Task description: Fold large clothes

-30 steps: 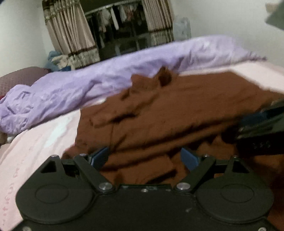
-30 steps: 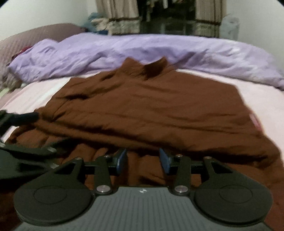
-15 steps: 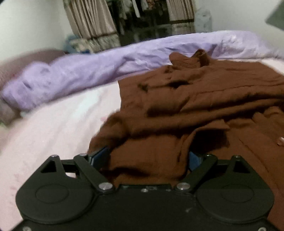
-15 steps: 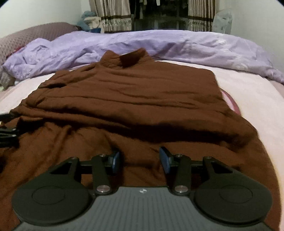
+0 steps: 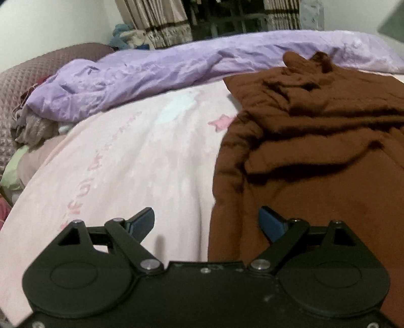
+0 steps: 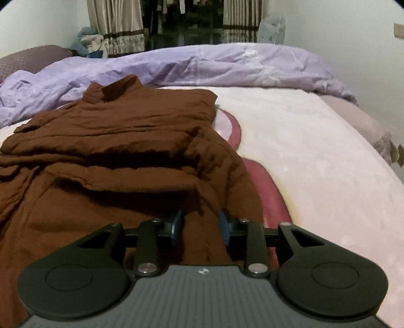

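Observation:
A large brown garment (image 5: 315, 141) lies on the pink bedsheet (image 5: 126, 164), collar toward the far side, with folded layers across its middle. My left gripper (image 5: 205, 223) is open wide and empty, straddling the garment's left edge near the hem. In the right wrist view the garment (image 6: 113, 141) fills the left half. My right gripper (image 6: 200, 227) is partly open with brown cloth lying between its blue pads (image 6: 223, 227); it does not pinch the cloth.
A rumpled purple duvet (image 5: 176, 68) runs along the far side of the bed, also in the right wrist view (image 6: 227, 65). A maroon headboard (image 5: 38, 73) is at far left. Curtains (image 6: 118, 22) and a dark closet stand behind. A dark pink print (image 6: 262, 181) marks the sheet.
Both grippers have drawn apart sideways: the left view now shows bare sheet left of the garment, the right view bare sheet to its right. Cloth no longer lies between the left fingers.

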Tool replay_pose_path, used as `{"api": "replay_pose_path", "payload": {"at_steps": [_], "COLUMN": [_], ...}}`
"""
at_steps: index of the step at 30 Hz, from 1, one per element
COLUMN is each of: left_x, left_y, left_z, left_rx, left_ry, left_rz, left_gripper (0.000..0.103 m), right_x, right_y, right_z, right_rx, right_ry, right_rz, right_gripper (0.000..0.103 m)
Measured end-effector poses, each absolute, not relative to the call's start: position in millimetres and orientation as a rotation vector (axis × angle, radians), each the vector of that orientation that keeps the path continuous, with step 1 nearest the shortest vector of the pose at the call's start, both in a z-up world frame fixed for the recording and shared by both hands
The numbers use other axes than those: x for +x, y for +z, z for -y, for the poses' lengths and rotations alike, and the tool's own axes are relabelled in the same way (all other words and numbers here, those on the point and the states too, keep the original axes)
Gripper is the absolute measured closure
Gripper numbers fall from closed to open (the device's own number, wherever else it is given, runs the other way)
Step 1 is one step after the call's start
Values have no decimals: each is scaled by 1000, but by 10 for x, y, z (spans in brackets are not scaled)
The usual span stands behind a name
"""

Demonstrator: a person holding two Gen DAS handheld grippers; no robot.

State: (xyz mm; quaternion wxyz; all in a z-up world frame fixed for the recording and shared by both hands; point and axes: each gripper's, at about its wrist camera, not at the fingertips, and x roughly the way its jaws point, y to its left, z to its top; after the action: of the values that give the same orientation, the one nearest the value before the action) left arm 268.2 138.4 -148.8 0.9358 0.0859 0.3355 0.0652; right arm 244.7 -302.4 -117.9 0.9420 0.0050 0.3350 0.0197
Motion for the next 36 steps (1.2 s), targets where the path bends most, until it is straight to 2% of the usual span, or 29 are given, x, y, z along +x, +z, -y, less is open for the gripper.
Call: {"api": "replay_pose_path", "payload": {"at_steps": [5, 10, 15, 18, 23, 24, 25, 26, 27, 31, 36], "left_x": [2498, 2554, 2665, 2662, 2526, 2456, 2372, 2261, 2171, 1904, 1712], "left_y": [-1383, -1240, -1371, -1558, -1460, -1406, -1345, -1279, -1231, -1143, -1244], "left_z": [-1272, -959, -939, -1094, -1238, -1273, -1319, -1376, -1428, -1506, -1459], "left_rx": [146, 193, 209, 147, 115, 120, 119, 101, 77, 100, 78], "left_ry": [66, 23, 51, 65, 110, 125, 130, 137, 137, 73, -8], "left_rz": [-685, -653, -705, -681, -655, -653, -642, -631, -626, -684, -759], "left_gripper": [13, 13, 12, 9, 12, 12, 12, 12, 12, 12, 12], "right_x": [2310, 2618, 2817, 2681, 2353, 2232, 2086, 1948, 1848, 1560, 1434], "right_y": [-949, -864, -1187, -1252, -1107, -1049, -987, -945, -922, -954, -1120], "right_z": [3101, 2978, 3014, 2994, 3096, 3120, 3143, 3162, 3179, 3281, 3421], "right_rx": [51, 14, 34, -19, 34, 46, 54, 51, 43, 27, 179], "right_ry": [27, 81, 6, 23, 27, 19, 1, -20, -35, -62, -31], "right_rz": [-586, -584, -747, -686, -659, -650, -643, -639, -637, -678, -763], "right_gripper": [46, 46, 48, 49, 47, 44, 31, 12, 8, 8, 8]}}
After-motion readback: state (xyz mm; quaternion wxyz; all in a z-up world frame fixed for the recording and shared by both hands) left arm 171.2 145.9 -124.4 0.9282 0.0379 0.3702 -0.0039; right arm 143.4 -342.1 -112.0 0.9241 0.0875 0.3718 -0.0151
